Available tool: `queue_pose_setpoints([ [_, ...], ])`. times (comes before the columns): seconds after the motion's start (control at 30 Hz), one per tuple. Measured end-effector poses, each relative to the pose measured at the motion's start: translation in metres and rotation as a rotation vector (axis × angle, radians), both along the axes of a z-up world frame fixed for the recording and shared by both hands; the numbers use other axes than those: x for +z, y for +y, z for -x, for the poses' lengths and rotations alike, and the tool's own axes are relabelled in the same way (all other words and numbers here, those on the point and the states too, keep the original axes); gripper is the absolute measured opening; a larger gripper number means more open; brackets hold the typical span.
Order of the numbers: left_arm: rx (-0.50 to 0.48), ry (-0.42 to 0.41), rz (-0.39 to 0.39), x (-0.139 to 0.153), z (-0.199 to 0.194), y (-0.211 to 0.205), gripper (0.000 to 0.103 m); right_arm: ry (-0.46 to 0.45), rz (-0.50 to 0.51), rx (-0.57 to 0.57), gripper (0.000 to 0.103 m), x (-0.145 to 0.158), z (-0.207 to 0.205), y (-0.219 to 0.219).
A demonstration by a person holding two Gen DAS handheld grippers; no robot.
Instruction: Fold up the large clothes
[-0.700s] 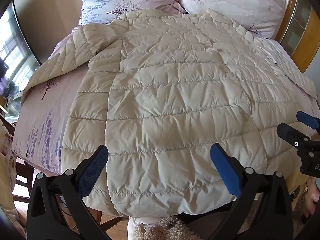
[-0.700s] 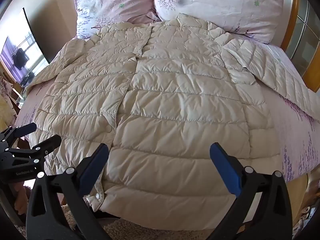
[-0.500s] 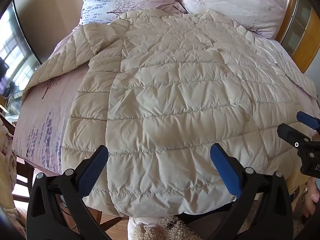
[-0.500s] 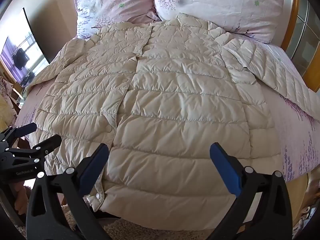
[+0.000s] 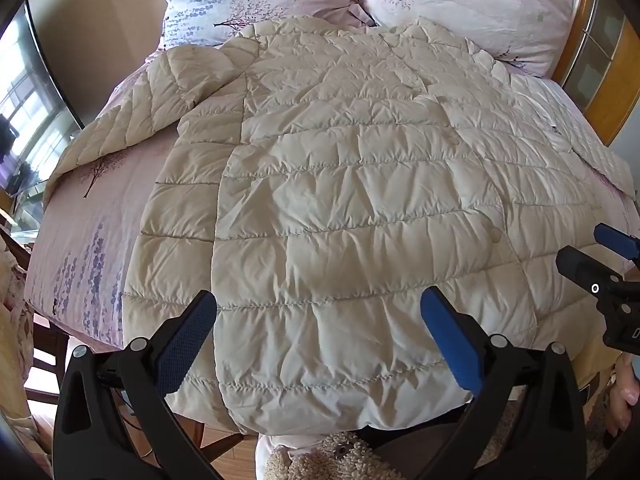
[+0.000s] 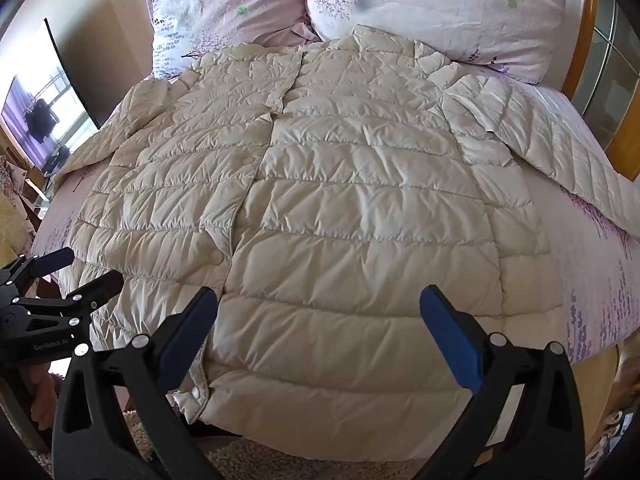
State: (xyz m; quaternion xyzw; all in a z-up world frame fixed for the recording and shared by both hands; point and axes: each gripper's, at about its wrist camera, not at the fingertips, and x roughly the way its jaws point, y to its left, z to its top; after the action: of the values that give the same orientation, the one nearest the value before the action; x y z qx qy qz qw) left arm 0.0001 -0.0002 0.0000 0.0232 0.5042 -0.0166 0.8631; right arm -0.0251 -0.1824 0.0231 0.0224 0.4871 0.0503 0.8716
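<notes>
A cream quilted down jacket point(image 5: 340, 200) lies flat and buttoned on the bed, collar toward the pillows, both sleeves spread out to the sides; it also shows in the right wrist view point(image 6: 360, 208). Its hem hangs over the near bed edge. My left gripper point(image 5: 318, 344) is open and empty, above the hem's left half. My right gripper point(image 6: 318, 340) is open and empty, above the hem's right half. Each gripper shows at the edge of the other's view, the right gripper point(image 5: 600, 256) and the left gripper point(image 6: 68, 276).
The bed has a pink floral sheet point(image 5: 80, 248) and two matching pillows point(image 6: 440, 4) at the head. A wooden headboard point(image 5: 616, 92) stands at the right. A dark screen point(image 6: 44, 112) stands at the left. A shaggy rug point(image 5: 340, 460) lies below the bed's near edge.
</notes>
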Motion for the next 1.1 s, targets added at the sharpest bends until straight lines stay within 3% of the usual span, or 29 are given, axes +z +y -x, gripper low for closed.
queue_pose_setpoints([
  [1.1,0.0,0.004,0.004,-0.0084,0.0014,0.0086,0.102,0.003,-0.02,-0.004,0.101,-0.0028,-0.0023,0.0005],
])
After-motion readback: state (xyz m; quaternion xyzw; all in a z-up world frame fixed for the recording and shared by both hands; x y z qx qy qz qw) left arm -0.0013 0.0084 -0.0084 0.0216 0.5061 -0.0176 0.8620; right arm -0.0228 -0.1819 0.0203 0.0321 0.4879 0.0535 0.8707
